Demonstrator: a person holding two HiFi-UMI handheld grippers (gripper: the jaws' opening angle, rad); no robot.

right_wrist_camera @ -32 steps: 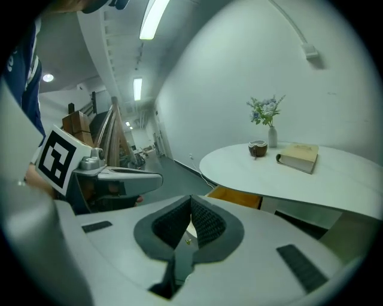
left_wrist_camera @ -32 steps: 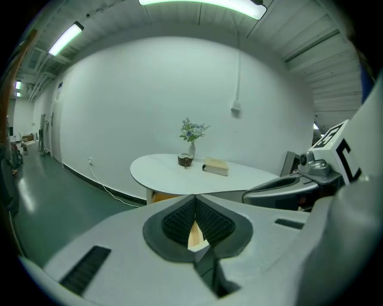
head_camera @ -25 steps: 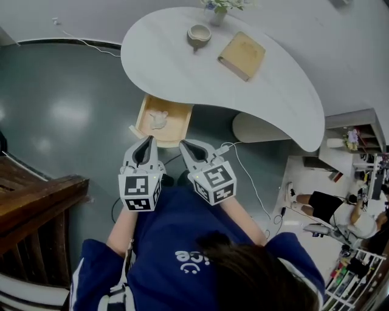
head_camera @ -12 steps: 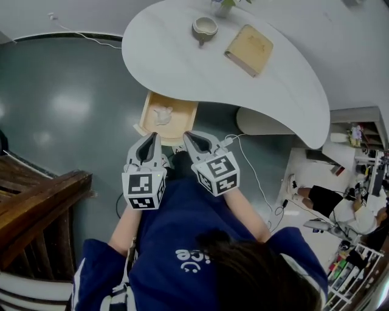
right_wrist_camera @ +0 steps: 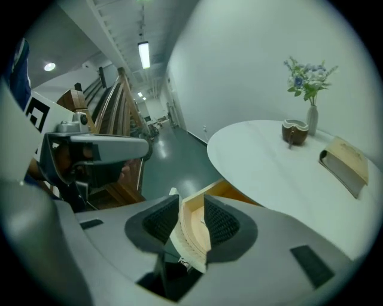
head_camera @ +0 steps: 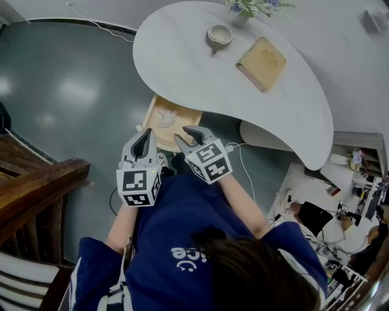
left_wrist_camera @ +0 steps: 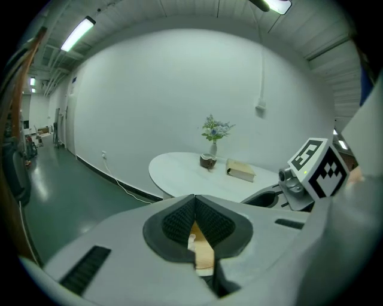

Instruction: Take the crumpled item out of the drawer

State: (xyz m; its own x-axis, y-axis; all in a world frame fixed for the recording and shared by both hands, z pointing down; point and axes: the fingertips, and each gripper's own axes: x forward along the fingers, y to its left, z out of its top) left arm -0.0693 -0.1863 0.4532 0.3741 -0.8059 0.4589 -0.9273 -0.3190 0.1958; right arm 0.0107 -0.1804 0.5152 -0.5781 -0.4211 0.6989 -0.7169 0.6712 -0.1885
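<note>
Crumpled white item lies in the open pale wooden drawer, toward its left side. The drawer juts out from under the near edge of the white kidney-shaped worktop.

At about 7 o'clock from the drawer, the left tongs hover with their tips pressed together and nothing between them. The item sits at roughly 1 o'clock from those tips, apart from them.

Just beside them, at 3 o'clock, the right tongs reach over the drawer's near right corner. Their jaws have just been opening and stand a little apart. The drawer's pale front edge shows in the gap, and the pads do not press on it. The item lies at 11 o'clock from these tips, untouched.

Further right on the worktop, a round beige cup stands at 1 o'clock from the drawer. A tan closed book lies at 2 o'clock, and a small vase of flowers stands at the far edge.
</note>
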